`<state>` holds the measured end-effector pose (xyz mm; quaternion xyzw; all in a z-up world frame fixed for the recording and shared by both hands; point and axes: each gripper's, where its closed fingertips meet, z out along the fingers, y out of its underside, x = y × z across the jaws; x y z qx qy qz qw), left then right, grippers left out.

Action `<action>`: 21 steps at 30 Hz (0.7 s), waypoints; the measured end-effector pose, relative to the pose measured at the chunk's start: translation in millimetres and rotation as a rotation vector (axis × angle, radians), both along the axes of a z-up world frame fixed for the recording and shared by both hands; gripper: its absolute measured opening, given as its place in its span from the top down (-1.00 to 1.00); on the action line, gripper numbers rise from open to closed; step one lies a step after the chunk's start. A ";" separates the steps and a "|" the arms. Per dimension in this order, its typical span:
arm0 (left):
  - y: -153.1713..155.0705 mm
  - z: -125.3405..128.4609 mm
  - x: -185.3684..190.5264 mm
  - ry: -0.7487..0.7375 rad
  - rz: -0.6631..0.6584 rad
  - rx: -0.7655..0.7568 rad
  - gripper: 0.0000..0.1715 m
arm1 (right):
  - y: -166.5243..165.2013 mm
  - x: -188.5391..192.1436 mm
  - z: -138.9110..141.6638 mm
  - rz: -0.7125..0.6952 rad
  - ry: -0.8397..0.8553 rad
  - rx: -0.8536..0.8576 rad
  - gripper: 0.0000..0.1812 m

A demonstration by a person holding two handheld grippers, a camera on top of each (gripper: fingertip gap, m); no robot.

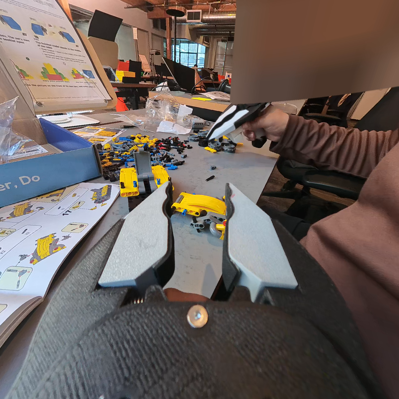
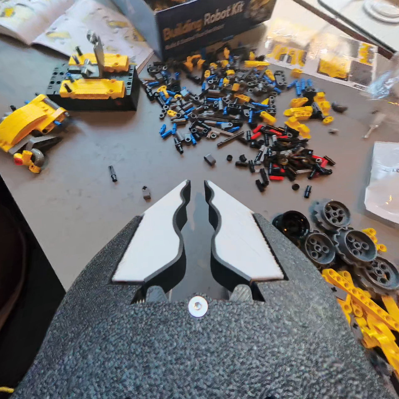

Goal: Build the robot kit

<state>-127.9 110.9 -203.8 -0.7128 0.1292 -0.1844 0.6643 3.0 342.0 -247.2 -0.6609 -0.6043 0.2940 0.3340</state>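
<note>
My left gripper (image 1: 198, 190) is open low over the grey table (image 1: 226, 168). A yellow curved brick subassembly (image 1: 200, 204) with grey links lies between its fingertips; I cannot tell whether they touch it. It also shows in the right wrist view (image 2: 28, 121). A black base with yellow panels and a grey upright piece (image 1: 142, 179) stands just beyond, left. My right gripper (image 2: 197, 182) is open by a narrow gap and empty, above bare table. In the left wrist view a hand holds it (image 1: 210, 137) over grey wheels (image 1: 218, 144).
A pile of small black, blue and yellow parts (image 2: 237, 108) covers the table's middle. Wheels (image 2: 336, 244) and yellow beams (image 2: 367, 302) lie at right. A blue box (image 1: 49, 168), an open booklet (image 1: 43, 226), plastic bags (image 1: 164, 108) and a chair (image 1: 323, 181) surround it.
</note>
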 end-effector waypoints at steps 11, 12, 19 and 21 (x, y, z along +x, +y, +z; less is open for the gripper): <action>1.0 -0.8 -0.1 0.007 0.008 -0.005 0.46 | -3.8 -24.7 -9.6 0.013 -0.032 -0.004 0.98; 1.0 -0.7 -0.1 0.008 0.009 -0.004 0.46 | -2.0 -29.0 -11.2 0.011 -0.045 -0.003 0.99; 0.3 -0.3 0.3 0.011 0.007 0.001 0.47 | -11.9 -82.7 -9.7 0.095 -0.084 0.005 0.98; -0.1 -0.1 0.6 0.015 0.007 0.005 0.47 | -10.6 -95.7 -18.7 0.109 -0.132 0.041 0.98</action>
